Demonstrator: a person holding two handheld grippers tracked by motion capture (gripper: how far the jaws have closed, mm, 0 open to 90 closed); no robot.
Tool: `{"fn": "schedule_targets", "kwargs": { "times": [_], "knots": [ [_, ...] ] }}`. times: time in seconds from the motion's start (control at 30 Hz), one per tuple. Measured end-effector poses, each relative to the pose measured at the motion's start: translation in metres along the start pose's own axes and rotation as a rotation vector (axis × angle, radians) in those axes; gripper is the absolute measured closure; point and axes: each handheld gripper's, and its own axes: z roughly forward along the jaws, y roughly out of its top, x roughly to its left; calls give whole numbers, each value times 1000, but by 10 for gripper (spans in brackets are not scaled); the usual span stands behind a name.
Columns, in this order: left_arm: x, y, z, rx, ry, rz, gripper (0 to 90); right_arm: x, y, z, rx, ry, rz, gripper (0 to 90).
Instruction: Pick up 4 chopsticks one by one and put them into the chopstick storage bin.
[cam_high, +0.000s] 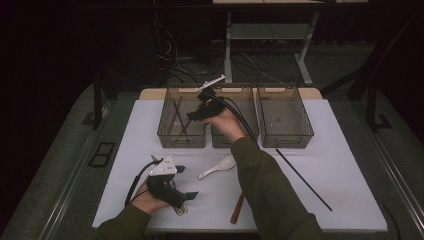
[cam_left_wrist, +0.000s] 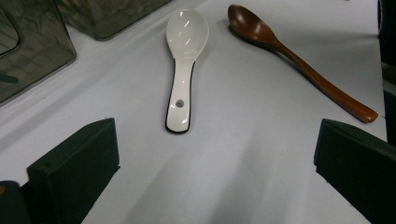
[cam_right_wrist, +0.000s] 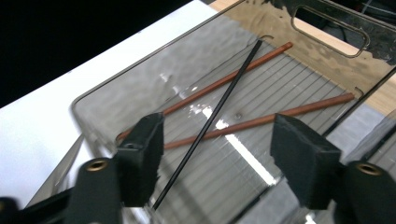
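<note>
Right gripper (cam_right_wrist: 217, 154) jaws apart above thin black chopstick (cam_right_wrist: 219, 109) crossing two brown sticks (cam_right_wrist: 261, 120) in far-left smoky ribbed plastic bin (cam_high: 181, 117), left gripper (cam_left_wrist: 215, 170) jaws apart near glossy white ceramic spoon (cam_left_wrist: 183, 60).

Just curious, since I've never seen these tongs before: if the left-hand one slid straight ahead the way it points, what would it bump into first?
Most likely the white spoon: it lies on the table straight ahead between the open left tongs, handle end nearest. Depth is hard to judge.

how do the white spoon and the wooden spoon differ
The white spoon is glossy white with a black edge; the wooden spoon is plain brown. The white one has a short, broad handle with a hole; the wooden one's is long and thin. Both lie bowl-up on the table.
</note>
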Motion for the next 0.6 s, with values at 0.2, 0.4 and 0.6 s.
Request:
{"fn": "schedule_targets", "kwargs": {
  "times": [0.2, 0.4, 0.6],
  "knots": [
    [0, 0, 0, 0, 1, -2, 0, 1, -12, -24, -22, 16, -17, 260],
    [0, 0, 0, 0, -1, -5, 0, 1, -28, -44, -50, 27, -21, 255],
    [0, 0, 0, -4, -3, -9, 0, 0, -43, -65, -68, 17, -51, 254]
  ]
}}
